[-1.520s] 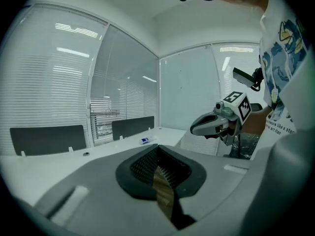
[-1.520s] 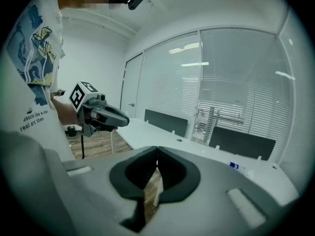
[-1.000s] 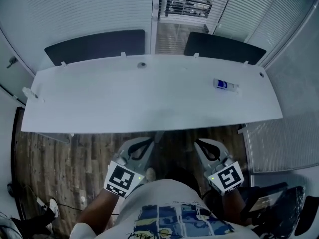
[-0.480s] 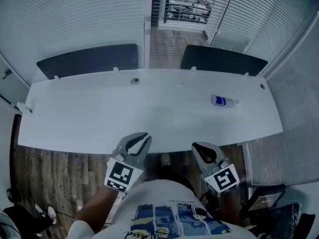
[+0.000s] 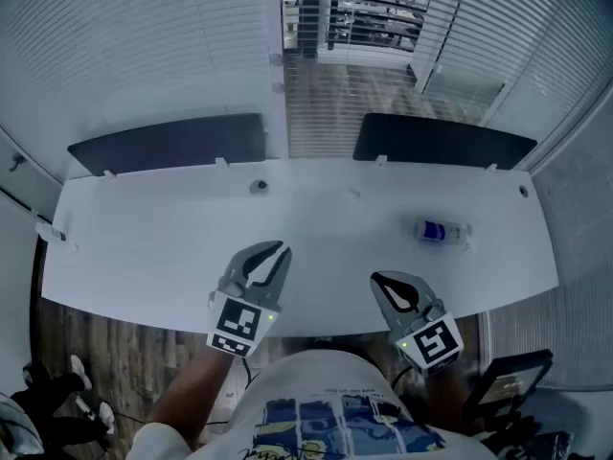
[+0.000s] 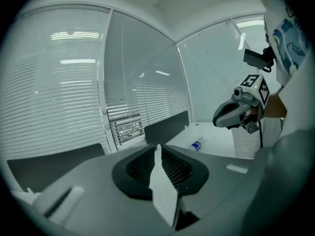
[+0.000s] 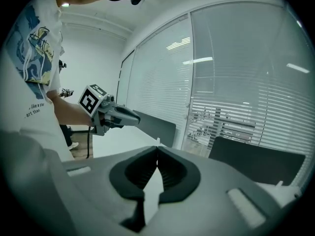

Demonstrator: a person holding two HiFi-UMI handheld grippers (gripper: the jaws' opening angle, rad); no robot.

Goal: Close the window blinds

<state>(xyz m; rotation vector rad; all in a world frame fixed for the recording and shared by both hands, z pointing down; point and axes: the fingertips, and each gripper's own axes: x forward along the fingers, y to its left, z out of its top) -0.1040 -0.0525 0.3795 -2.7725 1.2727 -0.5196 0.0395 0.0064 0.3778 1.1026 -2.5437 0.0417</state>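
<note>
Over the counter's near edge, the left gripper: fingers slightly spread, have just been opening, nothing between. Beside it the right gripper: fingers pressed together, empty. The window blinds hang beyond the far edge, middle panel see-through; bottle near the right end.

Your left hand-held gripper is out over the white surface, its jaws just been opening, nothing between them. Your right hand-held gripper is level beside it, tips together. A small bottle lies ahead-right of it, and the blinds hang beyond both.
</note>
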